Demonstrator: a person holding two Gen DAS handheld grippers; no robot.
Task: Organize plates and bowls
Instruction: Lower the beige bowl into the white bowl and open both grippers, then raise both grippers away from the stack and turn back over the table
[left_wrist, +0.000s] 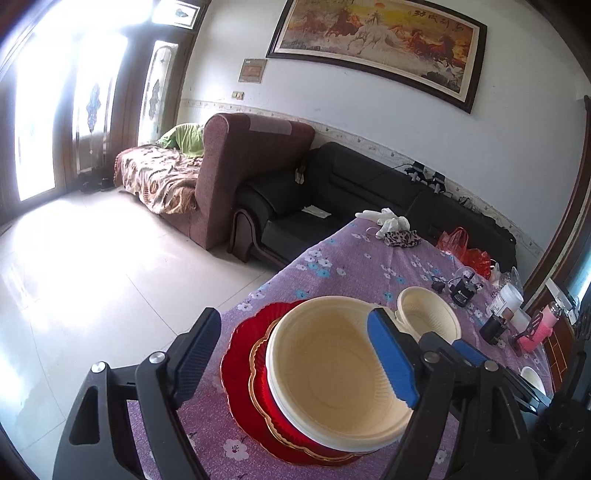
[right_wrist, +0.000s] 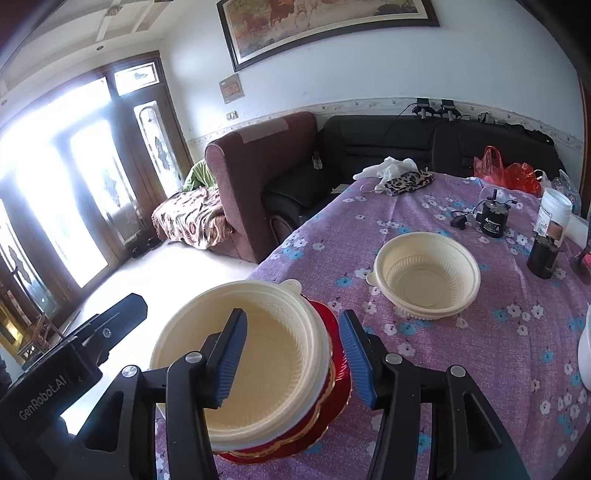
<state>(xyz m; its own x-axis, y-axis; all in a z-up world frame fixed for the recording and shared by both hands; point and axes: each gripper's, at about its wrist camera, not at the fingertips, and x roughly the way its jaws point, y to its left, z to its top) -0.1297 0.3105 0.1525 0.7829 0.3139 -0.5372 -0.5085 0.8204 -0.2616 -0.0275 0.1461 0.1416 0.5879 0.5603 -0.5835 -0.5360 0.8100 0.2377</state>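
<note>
A cream bowl sits stacked on a red gold-rimmed plate and a larger red plate near the table's left edge. My left gripper is open, its jaws standing either side of this stack. The same bowl shows in the right wrist view, where my right gripper is open with one jaw inside the bowl and one outside its right rim over the red plates. A second cream bowl stands apart to the right.
The table has a purple flowered cloth. Black jars, a white cup, gloves and a leopard pouch, and red bags sit at the far side. Sofas and tiled floor lie left.
</note>
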